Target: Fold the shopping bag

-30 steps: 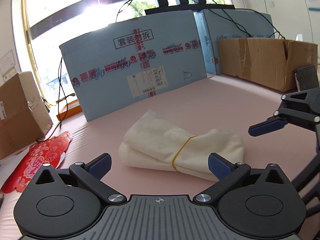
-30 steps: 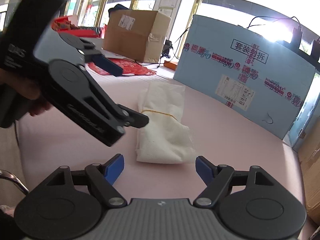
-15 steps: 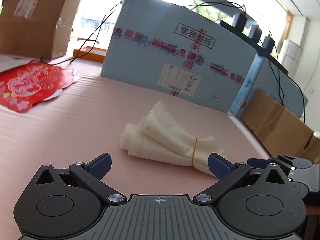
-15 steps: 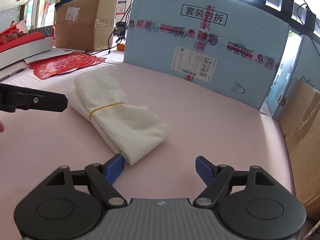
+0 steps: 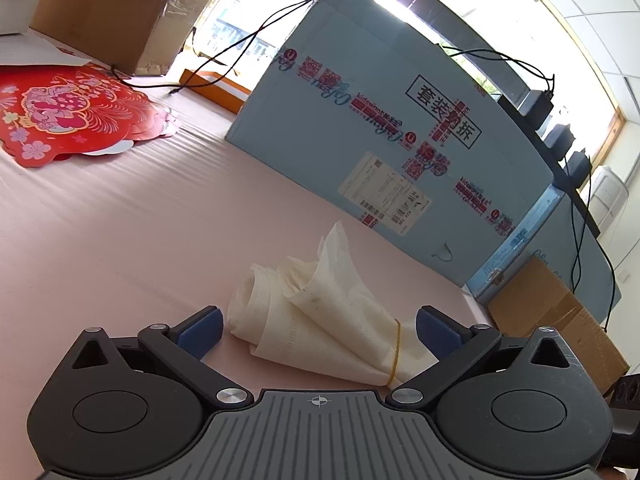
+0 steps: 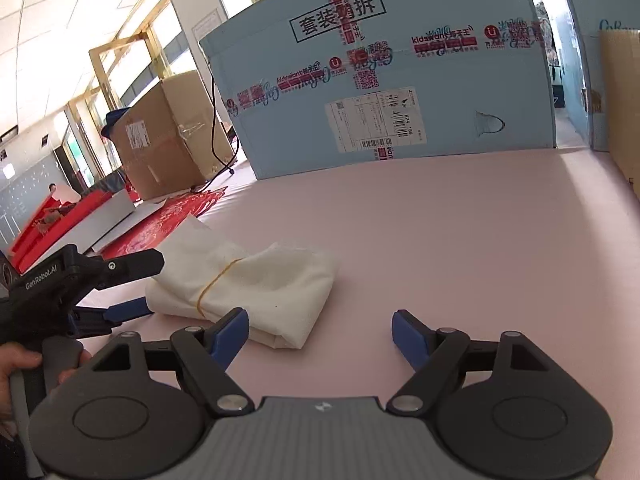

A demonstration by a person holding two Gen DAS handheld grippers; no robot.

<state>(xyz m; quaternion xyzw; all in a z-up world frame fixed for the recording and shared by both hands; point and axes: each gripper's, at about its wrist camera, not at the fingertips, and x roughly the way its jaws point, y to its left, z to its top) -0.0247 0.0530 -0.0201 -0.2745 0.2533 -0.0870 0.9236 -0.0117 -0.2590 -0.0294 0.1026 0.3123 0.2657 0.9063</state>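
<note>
Both grippers have swung in closer around the shopping bag (image 5: 320, 320) compared with a second ago, and each view has rolled, so the big blue box (image 5: 400, 152) now tilts across the left wrist view instead of sitting level.

So the bag is a white rolled-up bundle with a yellow rubber band (image 5: 396, 350) round it, lying on the pink table (image 5: 140, 232). In the left wrist view it sits at about 6 o'clock, right in front of the left gripper (image 5: 318, 330), whose blue pads stand spread on either side of the bundle. One pad looks very close to the rolled end, but I can't tell if it's actually touching. Nothing is pinched.

From the right wrist view the bag (image 6: 256, 284) lies at about 8 o'clock, and the right gripper (image 6: 320, 334) is spread wide too, with only bare table between its pads; the left-hand pad is just beside the bag's near corner. The left gripper (image 6: 132, 284) shows there at 9 o'clock, one finger above the bag's far end and one low beside it, with a hand (image 6: 16, 376) on its handle at 8 o'clock.

Red paper cutouts (image 5: 60, 116) lie at 10 o'clock in the left view, a brown cardboard box (image 5: 108, 16) behind them at 11.
</note>
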